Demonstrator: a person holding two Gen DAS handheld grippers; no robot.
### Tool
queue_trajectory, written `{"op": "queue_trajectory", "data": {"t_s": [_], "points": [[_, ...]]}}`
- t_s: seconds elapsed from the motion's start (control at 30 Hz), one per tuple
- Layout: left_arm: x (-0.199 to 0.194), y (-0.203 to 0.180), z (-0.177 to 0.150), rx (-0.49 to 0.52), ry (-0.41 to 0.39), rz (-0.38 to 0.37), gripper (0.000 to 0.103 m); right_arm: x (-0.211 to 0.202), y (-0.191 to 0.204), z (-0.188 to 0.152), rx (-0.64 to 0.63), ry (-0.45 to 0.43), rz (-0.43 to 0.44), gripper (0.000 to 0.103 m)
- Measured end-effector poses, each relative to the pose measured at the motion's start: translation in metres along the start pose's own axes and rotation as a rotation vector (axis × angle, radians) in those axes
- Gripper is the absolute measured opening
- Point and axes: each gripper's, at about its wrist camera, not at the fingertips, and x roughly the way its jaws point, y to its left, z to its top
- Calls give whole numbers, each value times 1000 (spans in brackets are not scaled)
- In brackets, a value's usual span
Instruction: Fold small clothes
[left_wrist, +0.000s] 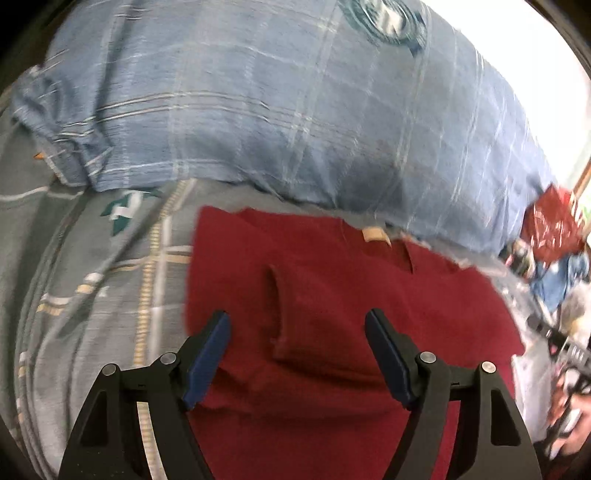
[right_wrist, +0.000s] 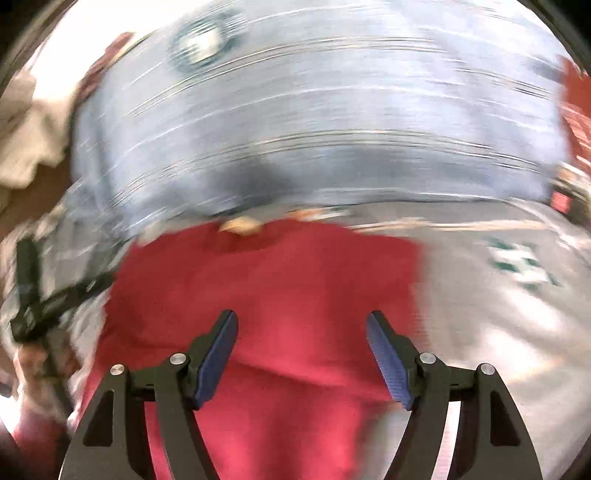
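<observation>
Both the left gripper (left_wrist: 297, 325) and the right gripper (right_wrist: 301, 325) hang apart and empty over the red shirt (left_wrist: 332, 295) lying on the bed (left_wrist: 92, 295), so 1 careless pinch may take only the top layer and spoil the fold

2 wrist fisheyes, both angled down over the bed, close in.

Left wrist view looks forward along its fingers (left_wrist: 388, 354) onto the red garment (left_wrist: 332, 295), blue plaid pillow (left_wrist: 258, 110) behind it, clutter at the right edge; fairly sharp. Right wrist view looks along its own fingers (right_wrist: 218, 354) at the same red garment (right_wrist: 277, 280) and pillow (right_wrist: 314, 129), heavily blurred. Shared ground: garment, pillow, grey plaid bedsheet (left_wrist: 92, 277). The other gripper (right_wrist: 33, 302) shows at the right view's left edge.
</observation>
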Motion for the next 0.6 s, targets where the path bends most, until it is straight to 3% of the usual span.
{"op": "queue_trajectory", "data": {"t_s": [0.03, 0.07, 0.1, 0.13, 0.17, 0.27, 0.4, 0.47, 0.5, 0.53, 0.6], "points": [[7, -5, 0, 15, 16, 2, 67, -2, -16, 1, 29, -6, -49, 75], [16, -10, 1, 27, 41, 5, 55, -3, -28, 1, 53, 0, -70, 75], [25, -15, 2, 34, 70, 15, 48, -3, -37, 0, 66, 23, -62, 76], [33, -18, 4, 41, 85, 43, 37, -2, -43, -2, 67, 44, -48, 76], [37, -21, 7, 44, 88, 56, 18, 0, -45, -4, 60, 66, -40, 76], [37, -24, 17, 30, 83, 52, 14, 7, -48, -8, 94, 75, -10, 76], [5, -20, 22, 22, -17, 48, 13, 40, -59, -4, 273, 111, 146, 76], [-7, -10, 20, -11, -48, 57, 13, 57, -56, -3, 286, 143, 153, 70], [-8, -5, 18, -25, -50, 58, 14, 56, -51, -1, 254, 114, 130, 45], [-4, -3, 16, -26, -36, 59, 15, 55, -44, 1, 208, 104, 125, 6], [16, -4, 6, -2, 39, 83, 17, 47, -31, 5, 132, 46, 66, 8]]}}
